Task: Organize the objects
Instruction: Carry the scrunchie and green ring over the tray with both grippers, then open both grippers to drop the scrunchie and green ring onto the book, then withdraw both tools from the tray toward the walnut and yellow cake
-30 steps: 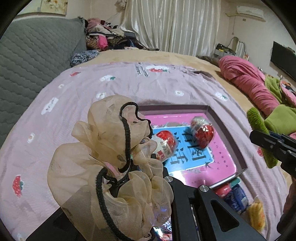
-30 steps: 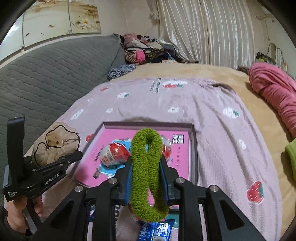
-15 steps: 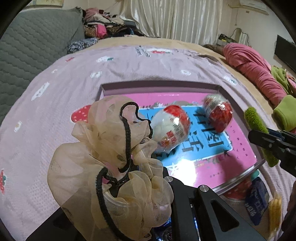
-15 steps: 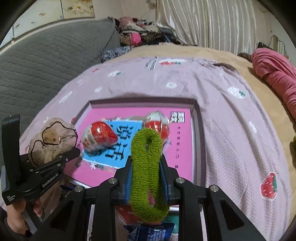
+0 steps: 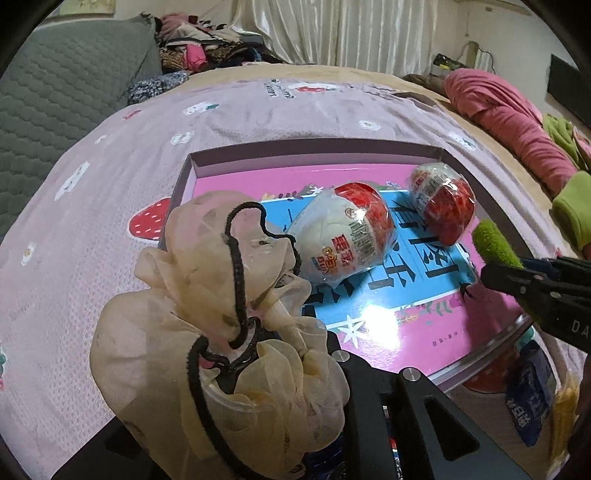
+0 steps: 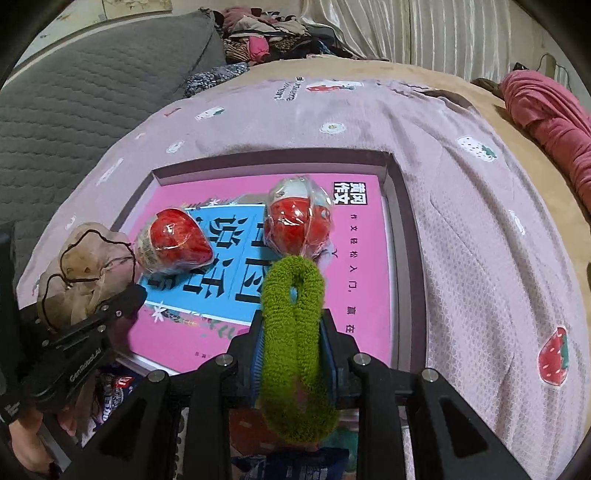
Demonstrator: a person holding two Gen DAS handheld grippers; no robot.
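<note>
Clenching a beige scrunchie (image 5: 221, 325) and green scrunchie (image 6: 295, 332), both jaws hover above the tray's near rim (image 6: 155, 363).

the beige scrunchie (image 5: 221, 332) hides the left gripper's fingers and the tray's (image 5: 314, 146) near left corner. at lower right of the left wrist view, blue snack packets (image 5: 528, 398) are blurred and half under the tray. a hand (image 6: 26, 443) is cut off lower left of the right wrist view.

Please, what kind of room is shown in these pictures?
Most likely a bedroom at home. A lilac strawberry-print blanket covers a bed with a grey quilted headboard, clothes are piled behind it, and curtains hang along the far wall.
</note>
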